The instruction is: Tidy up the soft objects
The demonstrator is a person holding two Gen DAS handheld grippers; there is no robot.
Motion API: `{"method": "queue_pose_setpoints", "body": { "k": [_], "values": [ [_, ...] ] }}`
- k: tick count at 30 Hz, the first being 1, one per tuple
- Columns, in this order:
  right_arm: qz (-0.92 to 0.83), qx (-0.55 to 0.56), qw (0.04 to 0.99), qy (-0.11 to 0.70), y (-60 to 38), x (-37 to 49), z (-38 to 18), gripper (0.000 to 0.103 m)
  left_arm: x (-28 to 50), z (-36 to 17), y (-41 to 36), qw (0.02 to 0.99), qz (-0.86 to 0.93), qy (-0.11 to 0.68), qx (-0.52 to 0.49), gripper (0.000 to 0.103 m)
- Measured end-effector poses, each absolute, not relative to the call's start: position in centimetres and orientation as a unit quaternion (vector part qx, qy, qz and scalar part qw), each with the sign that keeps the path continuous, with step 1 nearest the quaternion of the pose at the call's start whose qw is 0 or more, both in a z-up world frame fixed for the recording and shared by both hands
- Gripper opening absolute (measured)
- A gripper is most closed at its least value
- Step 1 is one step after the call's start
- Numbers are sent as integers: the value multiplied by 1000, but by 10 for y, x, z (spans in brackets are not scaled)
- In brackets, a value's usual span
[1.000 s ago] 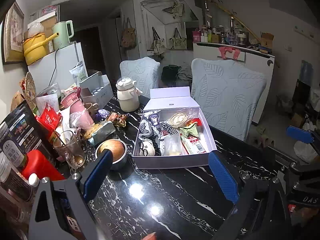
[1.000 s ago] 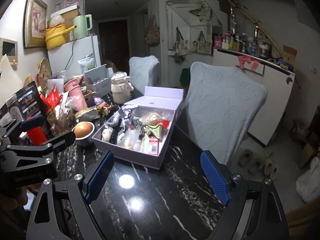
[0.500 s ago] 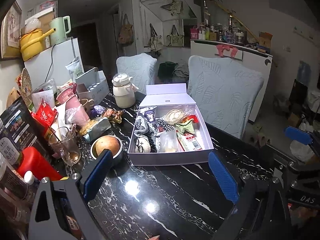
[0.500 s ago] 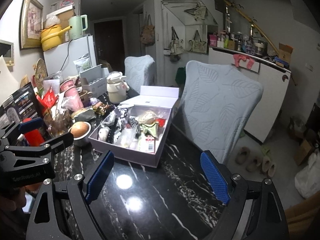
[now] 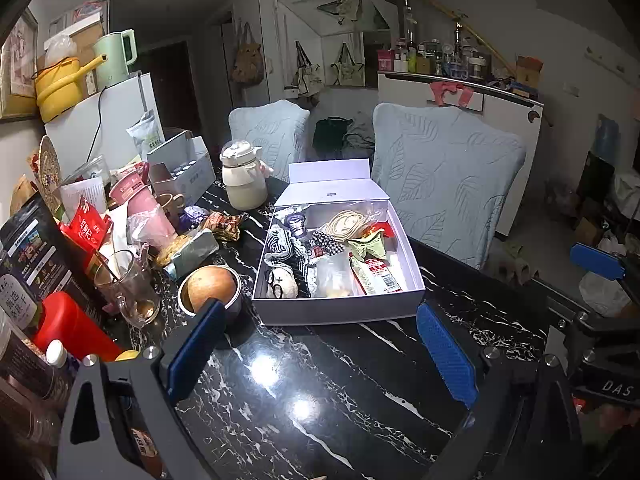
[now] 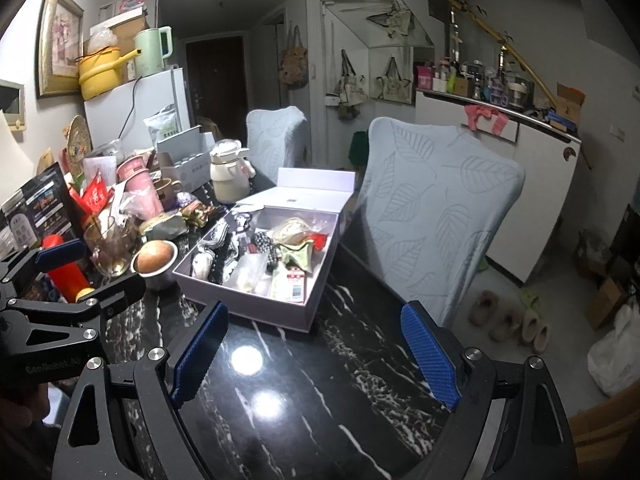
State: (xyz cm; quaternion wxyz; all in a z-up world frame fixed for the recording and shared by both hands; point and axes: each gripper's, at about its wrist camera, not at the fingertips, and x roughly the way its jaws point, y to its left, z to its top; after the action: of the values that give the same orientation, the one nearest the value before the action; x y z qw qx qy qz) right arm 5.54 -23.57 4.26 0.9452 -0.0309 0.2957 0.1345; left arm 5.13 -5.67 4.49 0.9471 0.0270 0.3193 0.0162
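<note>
Both the left tongs [image 5: 320, 344] and right tongs [image 6: 316, 348] gape wide and empty above the bench [image 5: 320, 400], short of the open box [image 5: 340, 312].

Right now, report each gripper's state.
Left gripper: open, holding nothing.
Right gripper: open, holding nothing.

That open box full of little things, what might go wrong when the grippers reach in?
The box is crowded, so a gripper might snag the striped fabric together with the plastic packets. The drinking glass and metal bowl stand near the left gripper; a sideways sweep could tip them.
</note>
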Motion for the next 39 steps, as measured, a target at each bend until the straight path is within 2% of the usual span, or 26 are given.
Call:
{"method": "queue_pose_setpoints", "body": {
  "k": [39],
  "values": [
    [145,-41,940,305,-229,59,37,89,55,40,-51,942,21,335,27,98]
  ]
}}
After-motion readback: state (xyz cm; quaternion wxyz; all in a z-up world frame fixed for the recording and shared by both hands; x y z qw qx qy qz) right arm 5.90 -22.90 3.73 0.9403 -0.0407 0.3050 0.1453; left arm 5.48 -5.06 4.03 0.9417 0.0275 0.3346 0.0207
